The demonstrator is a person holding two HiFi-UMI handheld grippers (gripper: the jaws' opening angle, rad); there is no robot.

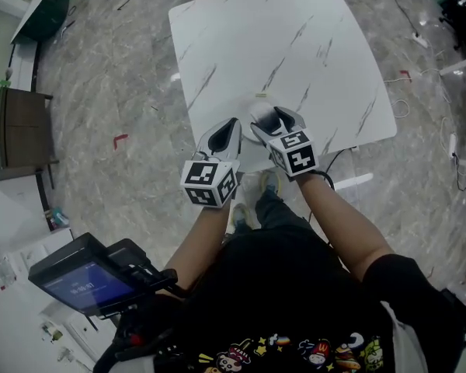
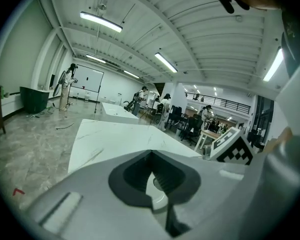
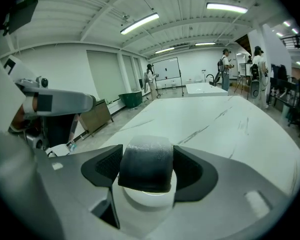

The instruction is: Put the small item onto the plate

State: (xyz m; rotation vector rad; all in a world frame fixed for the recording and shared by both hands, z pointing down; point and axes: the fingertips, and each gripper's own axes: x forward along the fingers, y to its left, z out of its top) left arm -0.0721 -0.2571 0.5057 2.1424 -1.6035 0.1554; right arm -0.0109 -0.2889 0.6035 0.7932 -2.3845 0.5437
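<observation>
My right gripper (image 1: 273, 117) is shut on a small dark grey block (image 3: 146, 165), which sits squarely between its two pads. Directly under the block lies a small white plate (image 3: 149, 198) near the front edge of the white marble table (image 1: 295, 45). In the head view the plate (image 1: 256, 129) shows partly beneath the right jaws. My left gripper (image 1: 231, 127) hovers just left of the plate, shut with nothing in it. In the left gripper view its jaws (image 2: 151, 156) meet at the tip, and a bit of white rim shows through the gap.
A small pale object (image 1: 262, 95) lies on the table just beyond the plate. A brown cabinet (image 1: 19, 134) and a dark green bin (image 1: 46, 10) stand on the floor at the left. Cables trail at the right. People stand far off in the hall.
</observation>
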